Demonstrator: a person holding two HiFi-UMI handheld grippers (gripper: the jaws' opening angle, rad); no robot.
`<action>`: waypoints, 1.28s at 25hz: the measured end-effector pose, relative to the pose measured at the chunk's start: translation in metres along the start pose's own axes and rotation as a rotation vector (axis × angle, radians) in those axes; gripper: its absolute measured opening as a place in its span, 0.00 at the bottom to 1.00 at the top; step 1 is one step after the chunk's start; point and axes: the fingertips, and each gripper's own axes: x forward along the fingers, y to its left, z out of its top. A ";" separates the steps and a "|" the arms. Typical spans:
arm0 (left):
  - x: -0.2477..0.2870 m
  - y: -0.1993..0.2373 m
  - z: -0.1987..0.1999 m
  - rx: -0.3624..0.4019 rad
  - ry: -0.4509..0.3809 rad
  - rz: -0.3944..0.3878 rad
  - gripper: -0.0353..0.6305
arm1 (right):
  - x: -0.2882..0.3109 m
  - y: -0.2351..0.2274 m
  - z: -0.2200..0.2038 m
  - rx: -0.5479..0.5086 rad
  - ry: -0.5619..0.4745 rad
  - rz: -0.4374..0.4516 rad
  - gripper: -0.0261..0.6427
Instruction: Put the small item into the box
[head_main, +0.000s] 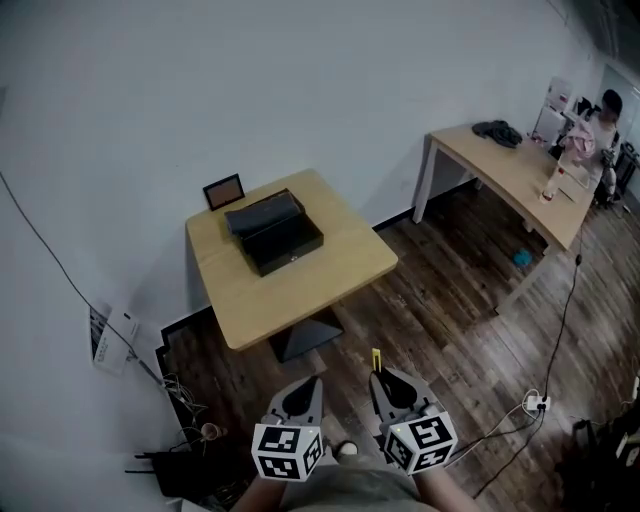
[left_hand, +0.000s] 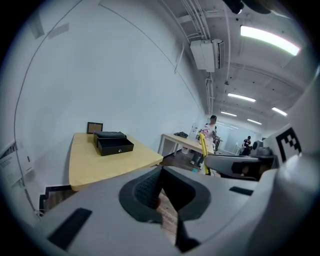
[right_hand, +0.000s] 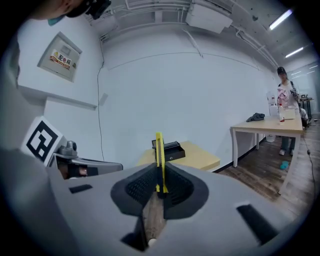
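Two grippers sit low in the head view, the arms behind them cut off by the frame edge. The left gripper (head_main: 309, 386) is clenched on nothing, its jaws meeting at the tips. The right gripper (head_main: 379, 379) is clamped on the small yellow item (head_main: 376, 358), a thin strip that stands up out of the jaws with its lower end hidden between them. Ahead of both grippers and well apart from them, a pale wooden surface (head_main: 310, 285) stands on dark plank floor (head_main: 440, 280) against a white wall (head_main: 200, 90). A longer desk (head_main: 505, 165) stands far off to the right gripper's side, with a person (head_main: 598, 122) at its end. On the surface lies the black box (head_main: 275, 233), lid open, its inside too dark to make out. A small frame (head_main: 224, 190) leans on the wall just beyond it. Up beyond the left gripper, a wall panel carries a red-and-yellow label (right_hand: 62, 58) whose characters are too small to read.
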 end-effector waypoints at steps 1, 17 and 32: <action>-0.001 -0.001 0.001 -0.006 -0.005 0.005 0.06 | -0.002 0.000 0.000 -0.004 0.000 0.006 0.10; -0.012 0.009 -0.003 -0.050 -0.005 0.088 0.06 | 0.002 0.008 0.010 0.016 -0.029 0.118 0.10; 0.093 0.074 0.044 -0.066 0.012 0.028 0.06 | 0.115 -0.026 0.043 0.030 0.000 0.126 0.10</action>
